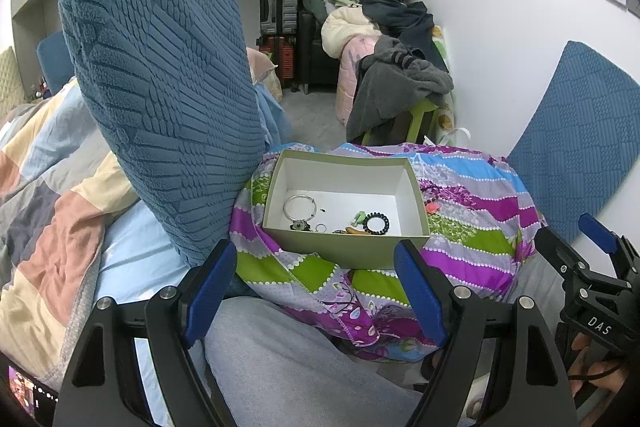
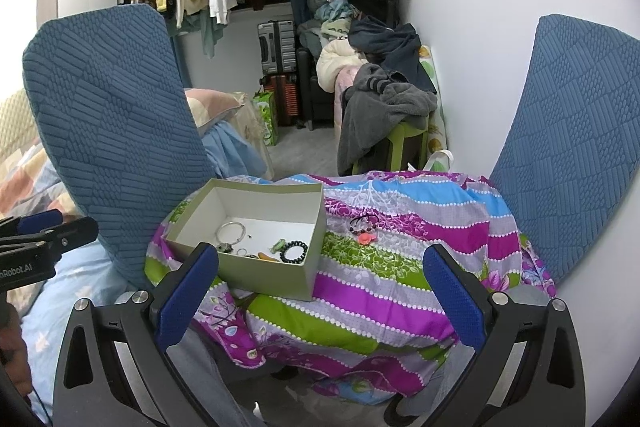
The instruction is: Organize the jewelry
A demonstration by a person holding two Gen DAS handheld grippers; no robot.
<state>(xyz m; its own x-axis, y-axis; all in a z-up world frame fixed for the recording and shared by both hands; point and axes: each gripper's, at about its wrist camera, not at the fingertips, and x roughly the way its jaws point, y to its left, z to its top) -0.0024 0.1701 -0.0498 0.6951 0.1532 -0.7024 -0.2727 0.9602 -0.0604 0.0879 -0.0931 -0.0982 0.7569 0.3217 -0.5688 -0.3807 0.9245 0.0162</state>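
Currently both the left tool [image 1: 316, 291] and right tool [image 2: 320, 295] are hanging released, gripping nothing, while the open grey-green cardboard box [image 2: 276, 277] holding bracelets is sitting on the striped floral cloth [image 2: 400, 267]; a beaded bracelet with an orange charm [image 2: 363, 227] is lying just beside the box, nearer the cloth's far edge.

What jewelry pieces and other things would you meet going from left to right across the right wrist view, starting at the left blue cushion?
Left blue cushion → silver bangle → black bead bracelet → bracelet with the coral flower on the cloth → right blue cushion.
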